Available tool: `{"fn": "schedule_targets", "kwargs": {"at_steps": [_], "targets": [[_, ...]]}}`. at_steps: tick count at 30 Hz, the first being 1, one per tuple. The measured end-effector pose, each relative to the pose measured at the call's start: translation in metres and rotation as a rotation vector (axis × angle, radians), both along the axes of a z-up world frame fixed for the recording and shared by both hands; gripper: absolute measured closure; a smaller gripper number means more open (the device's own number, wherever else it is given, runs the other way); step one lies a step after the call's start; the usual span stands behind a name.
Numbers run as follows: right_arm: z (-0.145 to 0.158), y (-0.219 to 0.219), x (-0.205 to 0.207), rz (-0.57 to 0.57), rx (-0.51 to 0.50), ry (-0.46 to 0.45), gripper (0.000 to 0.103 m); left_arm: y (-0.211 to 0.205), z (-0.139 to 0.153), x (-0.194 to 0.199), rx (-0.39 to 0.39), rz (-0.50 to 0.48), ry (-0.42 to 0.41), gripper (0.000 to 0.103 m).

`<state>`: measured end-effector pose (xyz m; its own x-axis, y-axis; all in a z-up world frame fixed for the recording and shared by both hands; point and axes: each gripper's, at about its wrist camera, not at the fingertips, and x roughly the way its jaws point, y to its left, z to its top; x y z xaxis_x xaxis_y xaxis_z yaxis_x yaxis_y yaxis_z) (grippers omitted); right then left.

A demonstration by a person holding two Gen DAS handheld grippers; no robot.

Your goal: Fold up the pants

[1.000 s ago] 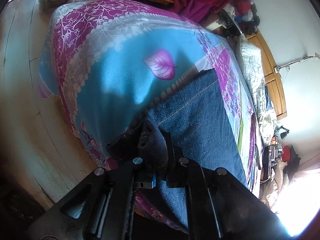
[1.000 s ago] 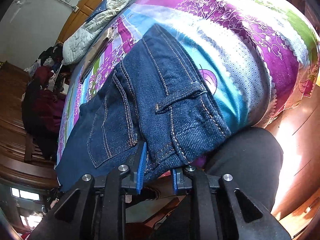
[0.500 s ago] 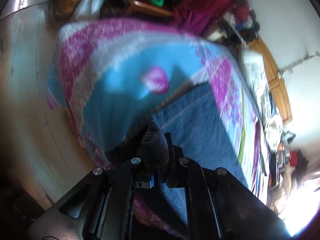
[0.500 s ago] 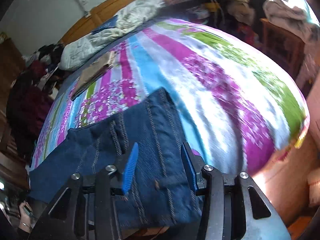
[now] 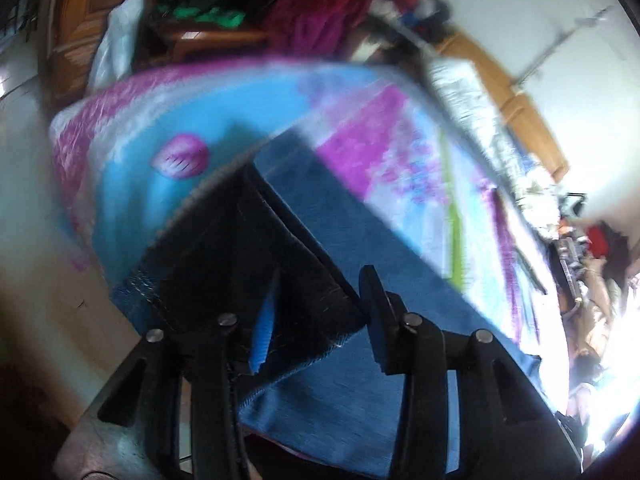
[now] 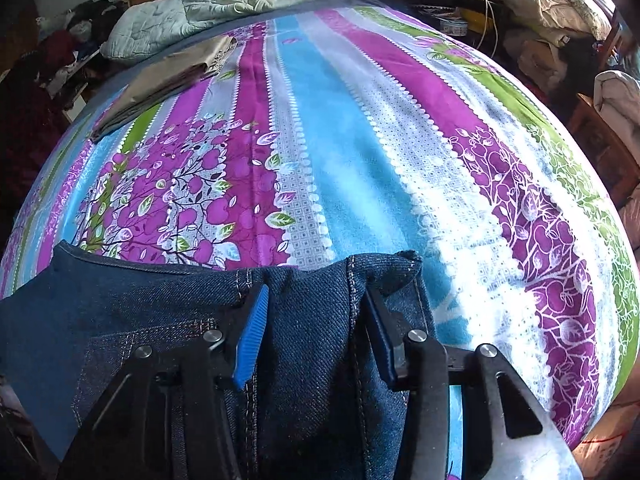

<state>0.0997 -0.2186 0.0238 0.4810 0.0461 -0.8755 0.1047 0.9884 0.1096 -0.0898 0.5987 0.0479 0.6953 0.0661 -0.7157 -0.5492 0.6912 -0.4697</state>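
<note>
In the left wrist view, heavily blurred, pale floor is seen at the far left, with the corner of the bed beside it under a striped bedspread of blue, magenta and white. A magenta leaf print is noted on the blue band. The jeans are laid along the bed edge, running toward the right and away from the camera; a darker, shaded fold of denim is raised near the lens. The left gripper is held over this fold with its jaws set apart, the blue-faced finger on one side and the dark finger on the other; denim is seen between them, but no clamping is shown. A wooden headboard and piled clothing are made out at the top, detail lost to blur. In the right wrist view, which is sharp, the jeans are spread from the lower left to the centre, lying flat on the bedspread. A stitched seam edge is seen near the upper corner of the denim. The right gripper is positioned over this corner with jaws apart, the denim lying between and beneath the fingers without being pinched. A folded tan cloth is recorded at the upper left, well apart from the jeans, with a pale quilt beyond it. Heaped bedding is noted at the upper right.
</note>
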Motion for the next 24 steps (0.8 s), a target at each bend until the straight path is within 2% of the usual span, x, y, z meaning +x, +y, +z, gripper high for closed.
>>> {"fn": "schedule_targets", "kwargs": {"at_steps": [3, 4, 6, 8, 9, 11, 13, 15, 18, 20, 21, 22, 23, 24], "targets": [[0.004, -0.007, 0.011, -0.035, 0.008, 0.01, 0.05, 0.031, -0.011, -0.014, -0.067, 0.088, -0.032, 0.059], [0.008, -0.011, 0.01, -0.053, 0.02, 0.002, 0.049, 0.041, -0.01, -0.022, -0.072, 0.133, -0.038, 0.054], [0.023, -0.029, 0.005, -0.166, 0.014, -0.02, 0.048, 0.061, -0.01, -0.046, -0.081, 0.209, -0.063, 0.051], [0.042, -0.042, -0.01, -0.279, 0.077, -0.073, 0.046, 0.074, -0.009, -0.071, -0.114, 0.268, -0.09, 0.052], [0.052, -0.036, -0.017, -0.274, 0.104, -0.119, 0.046, 0.072, -0.009, -0.082, -0.125, 0.268, -0.119, 0.052], [0.07, 0.009, -0.022, -0.125, 0.108, -0.172, 0.046, 0.056, -0.004, -0.096, -0.13, 0.232, -0.177, 0.052], [0.077, 0.076, -0.018, 0.084, 0.107, -0.164, 0.046, 0.035, -0.002, -0.1, -0.146, 0.172, -0.245, 0.051], [0.076, 0.146, -0.014, 0.269, 0.177, -0.146, 0.047, 0.011, -0.001, -0.095, -0.155, 0.103, -0.309, 0.051], [0.066, 0.255, -0.017, 0.504, 0.272, -0.062, 0.047, -0.002, -0.021, -0.069, -0.212, 0.022, -0.302, 0.05], [0.062, 0.313, -0.027, 0.626, 0.296, -0.029, 0.047, 0.006, -0.044, -0.049, -0.219, 0.032, -0.234, 0.052], [0.061, 0.333, -0.035, 0.673, 0.303, -0.018, 0.047, 0.013, -0.05, -0.047, -0.221, 0.036, -0.246, 0.07], [0.062, 0.351, -0.044, 0.721, 0.309, -0.005, 0.047, 0.021, -0.051, -0.049, -0.22, 0.064, -0.247, 0.076], [0.061, 0.361, -0.054, 0.756, 0.308, -0.001, 0.047, 0.03, -0.047, -0.054, -0.229, 0.094, -0.253, 0.075], [0.062, 0.369, -0.062, 0.787, 0.294, -0.003, 0.047, 0.034, -0.041, -0.062, -0.204, 0.119, -0.277, 0.068]]}}
